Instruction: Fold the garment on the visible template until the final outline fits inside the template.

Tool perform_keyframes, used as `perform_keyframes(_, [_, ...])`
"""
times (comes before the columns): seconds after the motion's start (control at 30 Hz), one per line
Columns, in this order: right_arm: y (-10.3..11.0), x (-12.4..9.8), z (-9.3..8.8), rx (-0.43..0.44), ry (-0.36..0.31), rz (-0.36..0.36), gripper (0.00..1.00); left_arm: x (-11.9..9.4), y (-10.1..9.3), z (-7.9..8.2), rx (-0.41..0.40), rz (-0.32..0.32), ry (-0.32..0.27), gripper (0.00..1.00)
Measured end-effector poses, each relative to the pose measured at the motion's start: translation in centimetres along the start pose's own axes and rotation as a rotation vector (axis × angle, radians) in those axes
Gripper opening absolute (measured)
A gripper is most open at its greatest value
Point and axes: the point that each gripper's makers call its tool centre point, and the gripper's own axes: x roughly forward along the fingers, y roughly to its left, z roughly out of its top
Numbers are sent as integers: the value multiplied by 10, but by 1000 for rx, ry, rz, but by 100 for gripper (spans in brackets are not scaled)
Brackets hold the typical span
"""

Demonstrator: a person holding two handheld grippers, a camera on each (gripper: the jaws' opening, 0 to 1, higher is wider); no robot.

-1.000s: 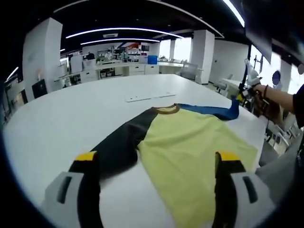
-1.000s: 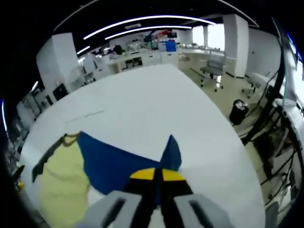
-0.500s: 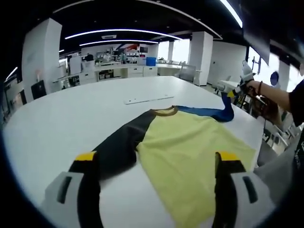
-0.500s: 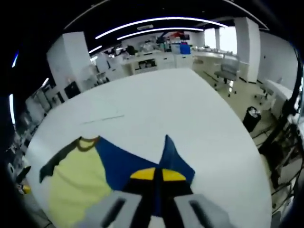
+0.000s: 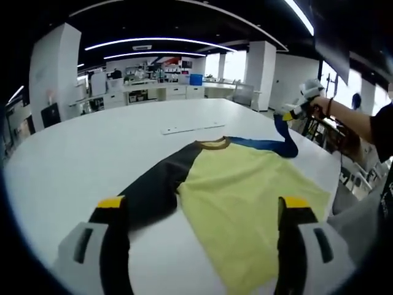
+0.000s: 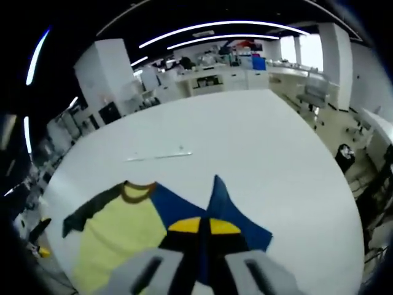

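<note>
1. T-shirt (image 5: 245, 196) lay flat on the white surface (image 5: 80, 153), its blue sleeve (image 6: 230, 215) lifted.
2. Right tool (image 6: 201, 226) was clamped on that sleeve; the yellow body lay to its left.
3. Left tool (image 5: 199, 206) hovered with jaws apart, holding nothing.

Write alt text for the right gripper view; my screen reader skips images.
The right tool is shut on the blue sleeve of a yellow-bodied shirt, lifting it above a white table. The shirt's black sleeve lies flat at left.
</note>
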Motion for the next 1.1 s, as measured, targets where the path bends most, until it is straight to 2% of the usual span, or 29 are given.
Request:
perform_keyframes(0.13, [22, 9, 7, -19, 0, 35, 0, -1, 1, -2, -6, 3, 3, 99])
perform_keyframes(0.6, [64, 19, 22, -78, 3, 92, 0, -2, 5, -2, -11, 10, -2, 99])
perform_keyframes(1.1, [125, 35, 31, -164, 16, 188, 0, -1, -6, -7, -28, -18, -6, 99])
